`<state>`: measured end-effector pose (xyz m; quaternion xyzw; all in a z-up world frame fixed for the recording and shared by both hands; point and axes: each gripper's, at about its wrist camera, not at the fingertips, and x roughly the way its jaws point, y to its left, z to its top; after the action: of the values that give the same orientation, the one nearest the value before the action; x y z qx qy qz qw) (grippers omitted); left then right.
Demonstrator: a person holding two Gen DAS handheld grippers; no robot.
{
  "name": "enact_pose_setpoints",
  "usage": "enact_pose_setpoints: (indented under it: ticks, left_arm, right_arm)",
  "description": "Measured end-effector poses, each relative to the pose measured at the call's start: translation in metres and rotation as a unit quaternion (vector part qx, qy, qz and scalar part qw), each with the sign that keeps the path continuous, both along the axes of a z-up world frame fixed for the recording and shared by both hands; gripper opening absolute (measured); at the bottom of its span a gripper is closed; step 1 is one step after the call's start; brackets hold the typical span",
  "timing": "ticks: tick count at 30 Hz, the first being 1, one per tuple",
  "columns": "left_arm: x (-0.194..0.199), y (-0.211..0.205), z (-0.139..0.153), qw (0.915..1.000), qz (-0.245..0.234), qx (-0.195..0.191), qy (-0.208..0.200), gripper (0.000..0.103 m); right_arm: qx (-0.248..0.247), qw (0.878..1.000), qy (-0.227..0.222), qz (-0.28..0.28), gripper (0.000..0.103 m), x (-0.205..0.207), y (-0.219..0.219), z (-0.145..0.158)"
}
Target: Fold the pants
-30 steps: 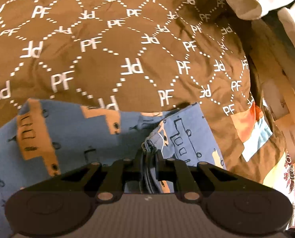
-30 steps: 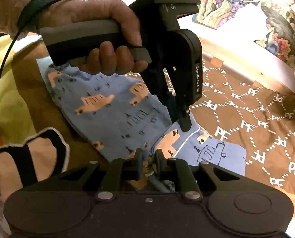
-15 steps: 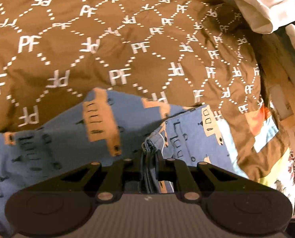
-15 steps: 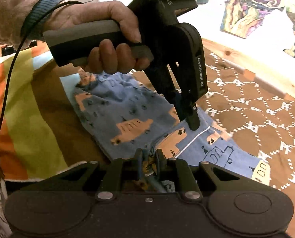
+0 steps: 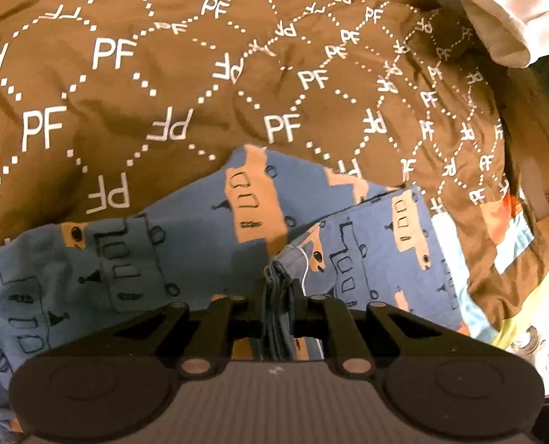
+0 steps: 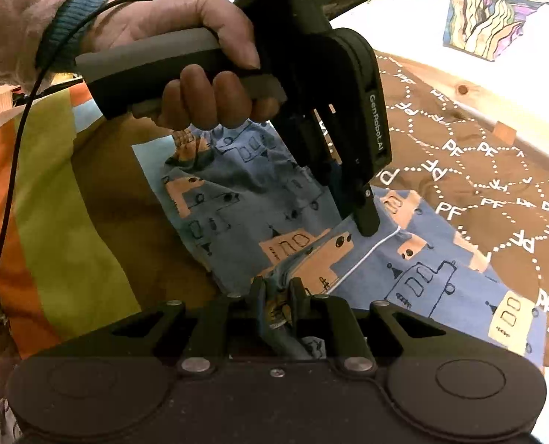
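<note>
The pants [image 5: 200, 244] are blue with orange and outlined truck prints. They lie on a brown bedspread [image 5: 200, 74] with white "PF" marks. My left gripper [image 5: 278, 288] is shut on a bunched edge of the pants. My right gripper [image 6: 277, 292] is shut on another bunched edge of the pants [image 6: 244, 199]. In the right wrist view the left gripper [image 6: 361, 218] is held by a hand just beyond mine, with its fingers down on the same fabric. Part of the pants is folded over a lower layer.
A striped orange, green and brown blanket [image 6: 52, 192] lies to the left. A wooden bed frame [image 6: 496, 111] and wall pictures [image 6: 492, 3] stand behind. A white cloth roll [image 5: 514, 18] lies at the far right corner of the bedspread.
Both grippers have carried the held pants edge across the bed. More of the pants now lies spread ahead of the left gripper. Both stay shut.
</note>
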<state>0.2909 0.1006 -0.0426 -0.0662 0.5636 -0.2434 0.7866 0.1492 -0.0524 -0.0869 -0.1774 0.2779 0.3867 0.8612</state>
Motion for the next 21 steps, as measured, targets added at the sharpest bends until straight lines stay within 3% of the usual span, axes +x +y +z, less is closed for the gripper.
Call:
enact_pose_setpoints:
  ticks: [5, 7, 10, 12, 13, 17, 19, 21]
  left_arm:
    - [-0.003, -0.006, -0.015, 0.9992, -0.02, 0.03, -0.019, 0.017]
    - [-0.005, -0.007, -0.017, 0.9982, -0.026, 0.045, -0.031, 0.027]
    - [-0.013, -0.003, -0.014, 0.9965, -0.029, 0.055, -0.055, 0.039]
    - [-0.02, 0.002, -0.01, 0.9954, -0.023, 0.06, -0.071, 0.054]
    - [-0.023, 0.006, -0.008, 0.9949, -0.018, 0.057, -0.081, 0.063]
    - [-0.048, 0.015, 0.001, 0.9902, 0.005, 0.052, -0.129, 0.07]
    - [-0.06, 0.011, 0.0, 0.9865, 0.022, 0.071, -0.146, 0.077]
    - [-0.073, 0.004, -0.007, 0.9833, 0.035, 0.095, -0.151, 0.078]
  right_arm:
    - [-0.015, 1.0, 0.016, 0.005, 0.018, 0.005, 0.008, -0.013]
    - [-0.017, 0.999, 0.025, 0.01, 0.027, 0.006, 0.008, -0.019]
    - [-0.013, 0.999, 0.02, 0.028, 0.05, 0.002, 0.0, -0.017]
    - [-0.018, 0.999, 0.01, 0.045, 0.063, -0.002, -0.015, -0.011]
    - [-0.027, 0.999, 0.004, 0.047, 0.064, -0.002, -0.023, -0.008]
    - [-0.099, 0.993, -0.03, 0.05, 0.074, 0.013, -0.059, 0.009]
    - [-0.139, 0.987, -0.053, 0.054, 0.081, 0.028, -0.073, 0.02]
    - [-0.175, 0.979, -0.08, 0.059, 0.086, 0.047, -0.078, 0.033]
